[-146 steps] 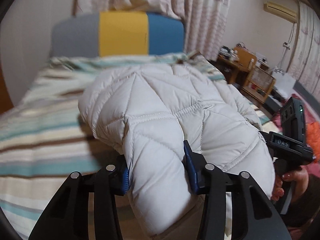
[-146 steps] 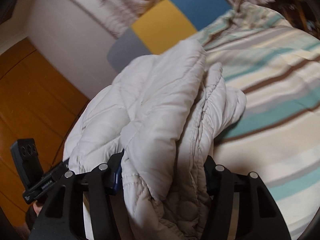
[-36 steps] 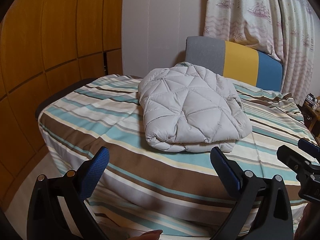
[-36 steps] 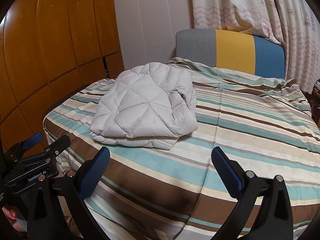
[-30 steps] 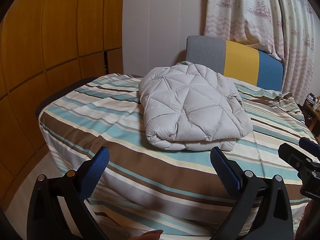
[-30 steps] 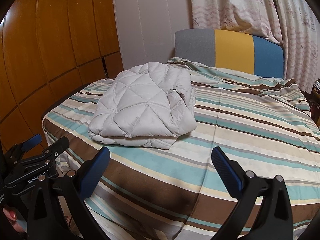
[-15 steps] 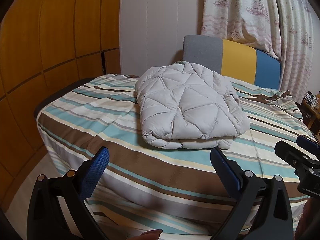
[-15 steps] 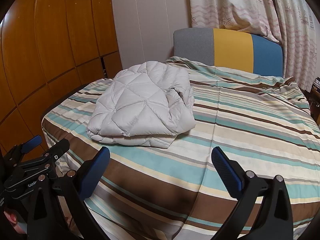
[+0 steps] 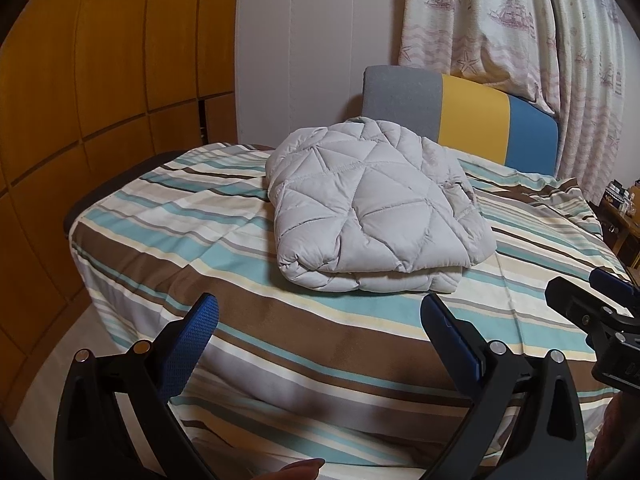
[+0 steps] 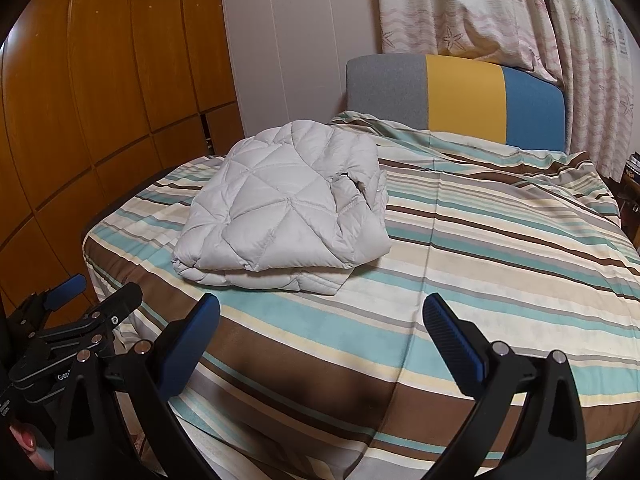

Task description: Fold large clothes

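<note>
A pale grey quilted puffer jacket (image 9: pixel 372 208) lies folded into a thick bundle on the striped bed (image 9: pixel 168 216), toward its left half. It also shows in the right wrist view as the jacket (image 10: pixel 280 208). My left gripper (image 9: pixel 320 320) hangs open off the bed's near edge, well short of the jacket, with nothing between its blue pads. My right gripper (image 10: pixel 322 322) is open too, over the brown stripe at the foot, empty. Each gripper appears at the edge of the other's view: the right gripper (image 9: pixel 596 304) and the left gripper (image 10: pixel 86 300).
A grey, yellow and blue headboard (image 10: pixel 456 96) stands behind the bed under patterned curtains (image 10: pixel 500 12). Wooden panelling (image 9: pixel 100 80) lines the left wall. Low wooden furniture (image 9: pixel 624 216) sits at the far right. The bed's right half (image 10: pixel 500 240) is bare sheet.
Both grippers were shut on the jacket earlier; now they are open and drawn back past the bed's foot. Over the last second the views barely shift.
</note>
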`<state>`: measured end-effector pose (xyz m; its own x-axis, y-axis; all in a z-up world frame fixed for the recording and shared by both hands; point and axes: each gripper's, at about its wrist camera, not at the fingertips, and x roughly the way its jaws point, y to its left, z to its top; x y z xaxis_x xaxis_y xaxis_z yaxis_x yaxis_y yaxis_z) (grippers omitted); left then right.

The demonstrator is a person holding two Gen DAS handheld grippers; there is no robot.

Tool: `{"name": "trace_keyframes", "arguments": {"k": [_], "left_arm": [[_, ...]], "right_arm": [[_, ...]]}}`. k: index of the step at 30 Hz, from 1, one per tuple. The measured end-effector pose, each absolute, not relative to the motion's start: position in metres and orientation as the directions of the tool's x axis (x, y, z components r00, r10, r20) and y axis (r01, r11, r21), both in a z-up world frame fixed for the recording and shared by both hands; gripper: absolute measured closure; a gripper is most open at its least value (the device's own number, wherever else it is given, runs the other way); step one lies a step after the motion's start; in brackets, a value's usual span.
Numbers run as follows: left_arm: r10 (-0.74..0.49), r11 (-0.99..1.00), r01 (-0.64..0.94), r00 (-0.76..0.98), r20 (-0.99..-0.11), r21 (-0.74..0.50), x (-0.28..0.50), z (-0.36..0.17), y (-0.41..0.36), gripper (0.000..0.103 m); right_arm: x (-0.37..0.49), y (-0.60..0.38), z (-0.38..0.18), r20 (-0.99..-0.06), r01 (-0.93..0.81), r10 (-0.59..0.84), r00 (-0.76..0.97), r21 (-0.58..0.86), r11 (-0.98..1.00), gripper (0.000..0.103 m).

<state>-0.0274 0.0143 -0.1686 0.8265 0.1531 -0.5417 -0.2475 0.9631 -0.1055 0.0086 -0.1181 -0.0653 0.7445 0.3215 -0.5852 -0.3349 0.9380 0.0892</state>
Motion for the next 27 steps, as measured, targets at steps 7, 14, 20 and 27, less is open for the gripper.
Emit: {"name": "trace_keyframes", "arguments": {"k": [7, 14, 20, 27], "left_arm": [[0.151, 0.963, -0.247, 0.826, -0.543, -0.107, -0.0270, -0.1687, 0.0144, 0.003], [0.149, 0.963, -0.247, 0.824, -0.547, -0.109, -0.0270, -0.1696, 0.0138, 0.003], [0.143, 0.963, -0.245, 0.819, -0.556, -0.113, -0.0266, -0.1726, 0.0123, 0.003], [0.143, 0.963, -0.245, 0.819, -0.556, -0.113, -0.0261, -0.1731, 0.0115, 0.003]], "right_arm": [[0.0081, -0.1170, -0.0665, -0.586, -0.339, 0.322, 0.744, 0.084, 0.937, 0.002], [0.0087, -0.1188, -0.0667, -0.587, -0.337, 0.322, 0.743, 0.088, 0.937, 0.002], [0.0097, -0.1188, -0.0680, -0.591, -0.336, 0.321, 0.740, 0.089, 0.938, 0.002], [0.0100, -0.1182, -0.0683, -0.592, -0.337, 0.322, 0.738, 0.089, 0.937, 0.002]]}}
